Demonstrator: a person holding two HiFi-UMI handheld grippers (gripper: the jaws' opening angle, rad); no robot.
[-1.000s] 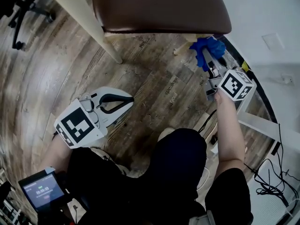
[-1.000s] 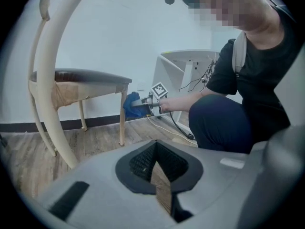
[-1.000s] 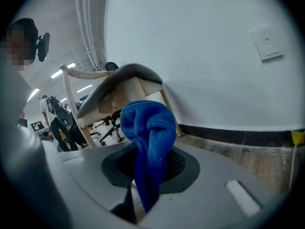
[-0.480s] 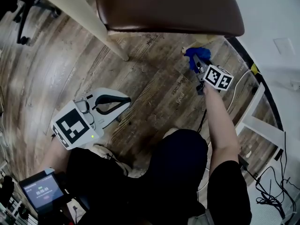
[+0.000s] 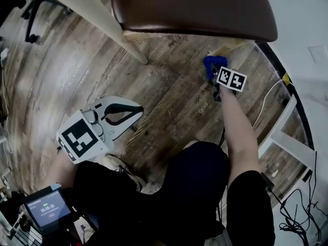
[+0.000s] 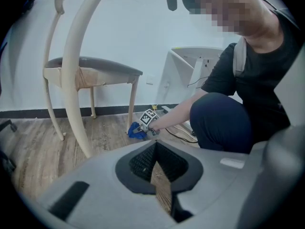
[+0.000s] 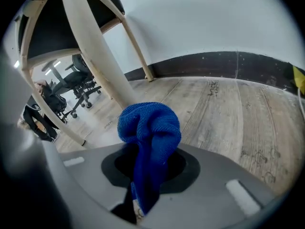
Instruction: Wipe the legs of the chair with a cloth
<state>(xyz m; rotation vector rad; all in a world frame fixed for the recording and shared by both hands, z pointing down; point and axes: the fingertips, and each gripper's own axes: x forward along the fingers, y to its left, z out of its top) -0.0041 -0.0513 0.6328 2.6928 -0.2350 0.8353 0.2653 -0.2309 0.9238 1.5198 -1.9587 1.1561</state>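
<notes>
The chair has a brown seat (image 5: 195, 6) and cream legs. My right gripper (image 5: 215, 76) is shut on a bunched blue cloth (image 5: 211, 65), low beside the chair leg (image 5: 225, 47) near the wall. In the right gripper view the cloth (image 7: 150, 130) bulges out of the jaws, with that cream leg (image 7: 97, 56) right behind it; whether they touch cannot be told. The left gripper view shows the cloth (image 6: 135, 130) at the foot of the leg (image 6: 132, 104). My left gripper (image 5: 138, 109) hangs low over the floor, away from the chair, shut and holding nothing.
Another cream leg (image 5: 92, 14) slants across the wood floor at upper left. Cables (image 5: 266, 99) and a white frame (image 5: 284, 132) lie right of my right arm by the wall. An office chair base (image 5: 31, 14) stands at far left. The person's knees (image 5: 195, 178) fill the bottom.
My right gripper has carried the cloth down along the chair leg, toward the floor. The left gripper has stayed about where it was.
</notes>
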